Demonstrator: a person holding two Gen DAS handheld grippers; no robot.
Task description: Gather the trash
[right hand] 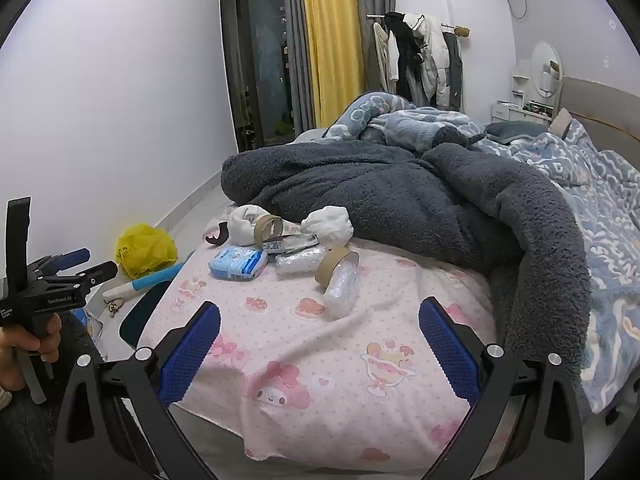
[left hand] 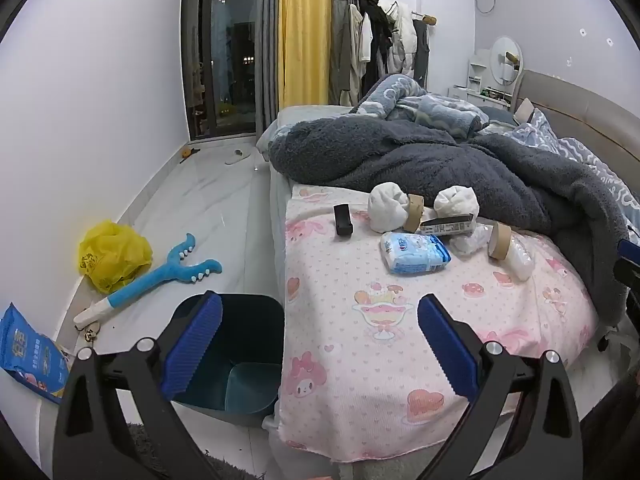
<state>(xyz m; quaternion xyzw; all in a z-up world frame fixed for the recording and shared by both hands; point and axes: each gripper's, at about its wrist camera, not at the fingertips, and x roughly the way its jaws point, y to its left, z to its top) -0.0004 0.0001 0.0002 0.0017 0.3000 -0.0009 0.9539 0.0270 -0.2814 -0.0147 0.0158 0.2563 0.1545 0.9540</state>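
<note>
Risking a miss: trash pile sits mid pink cartoon blanket on bed, bin on floor just beside bed edge, so rolls w/ cardboard cores could roll off soft cloth or drop past bin. Left gripper & right gripper both wide open, empty. Bedroom: grey fleece throw, tiled floor, yellow bag by wall

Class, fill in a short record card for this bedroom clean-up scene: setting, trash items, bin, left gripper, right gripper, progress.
setting: bed with pink cartoon blanket and dark fleece throw
trash items: blue tissue pack, two cardboard rolls, white wads, wrapper, all on the blanket
bin: dark bin on the floor beside the bed, seemingly empty
left gripper: open, holding nothing
right gripper: open, holding nothing
progress: nothing picked up yet
</note>
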